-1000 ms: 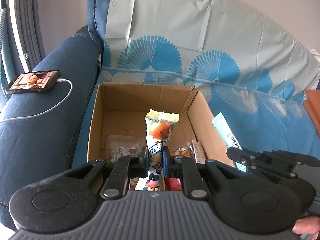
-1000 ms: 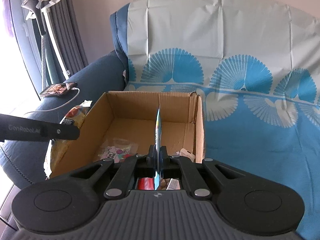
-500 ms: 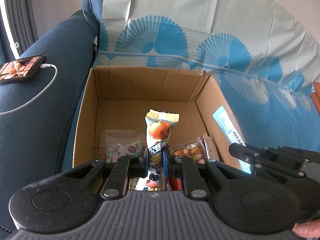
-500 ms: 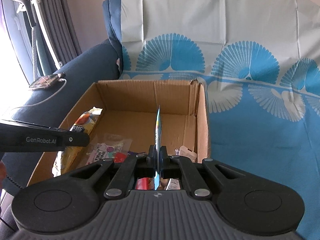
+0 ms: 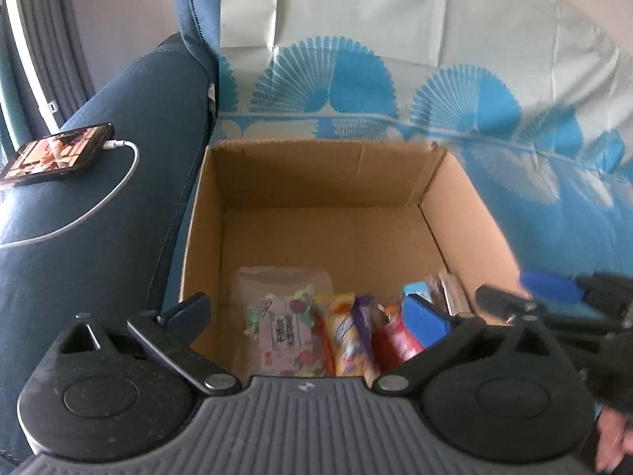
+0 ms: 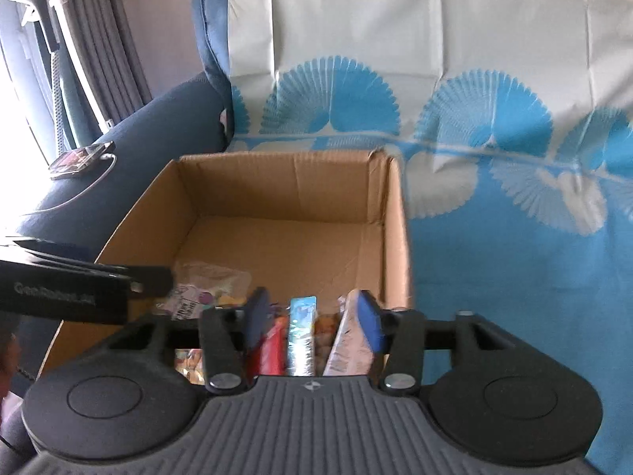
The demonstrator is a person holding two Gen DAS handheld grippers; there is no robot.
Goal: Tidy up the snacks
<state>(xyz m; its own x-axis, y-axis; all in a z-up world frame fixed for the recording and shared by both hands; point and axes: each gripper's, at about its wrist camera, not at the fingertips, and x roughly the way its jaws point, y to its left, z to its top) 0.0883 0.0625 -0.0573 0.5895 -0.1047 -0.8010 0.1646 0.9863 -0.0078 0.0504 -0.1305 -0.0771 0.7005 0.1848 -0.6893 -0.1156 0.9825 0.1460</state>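
An open cardboard box (image 5: 467, 206) (image 6: 395, 237) sits on a sofa seat. Several snack packets lie at its near end: a clear bag of candy (image 5: 281, 316), an orange and purple packet (image 5: 350, 340), a red packet (image 5: 393, 342), and in the right wrist view a thin blue packet (image 6: 302, 336) and a silvery packet (image 6: 350, 348). My left gripper (image 5: 306, 312) is open and empty over the box's near edge. My right gripper (image 6: 312, 312) is open above the blue packet, touching nothing; it also shows in the left wrist view (image 5: 546, 293).
A phone (image 5: 51, 156) on a white charging cable (image 5: 99, 206) lies on the dark blue armrest left of the box. A light blue patterned cover (image 6: 514, 198) drapes the sofa back and seat to the right. Curtains (image 6: 99, 39) hang at far left.
Both grippers have opened. The orange packet dropped from the left gripper and the thin blue packet from the right gripper; both now lie in the box's near end.
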